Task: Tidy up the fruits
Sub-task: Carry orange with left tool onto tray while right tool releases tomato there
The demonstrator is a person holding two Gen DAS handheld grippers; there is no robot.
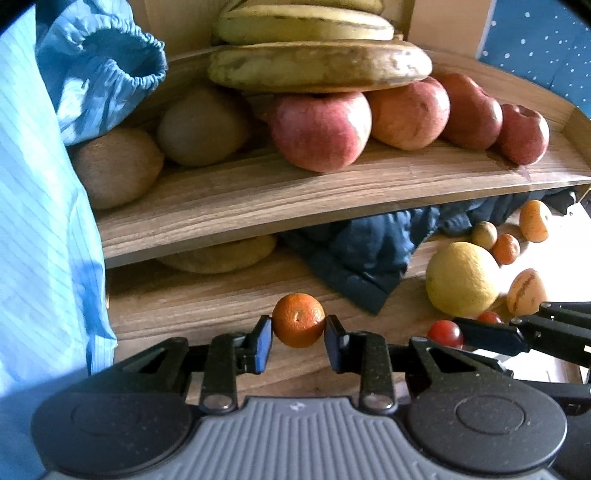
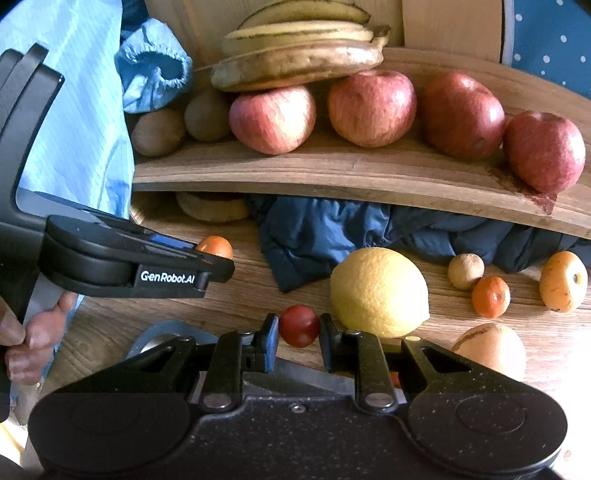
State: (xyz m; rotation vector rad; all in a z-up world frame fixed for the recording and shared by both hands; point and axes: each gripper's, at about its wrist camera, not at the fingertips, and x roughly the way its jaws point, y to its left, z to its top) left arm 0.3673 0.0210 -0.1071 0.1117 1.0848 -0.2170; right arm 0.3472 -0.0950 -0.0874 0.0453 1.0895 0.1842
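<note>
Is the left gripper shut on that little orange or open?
Shut on it: the left gripper pads press both sides of the small orange.

Bananas run off the top edge; a flat tan thing, perhaps bread, hides under the shelf.

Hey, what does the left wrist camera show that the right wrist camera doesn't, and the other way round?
Only the left wrist view shows the left gripper head-on, its pads pressed on a small orange.

Only the right wrist view shows a hand holding the left gripper's handle, and the right gripper head-on, clamped on a cherry tomato.

Both show the wooden shelf with bananas, four apples and two kiwis, plus the lemon and dark blue cloth on the surface below.
</note>
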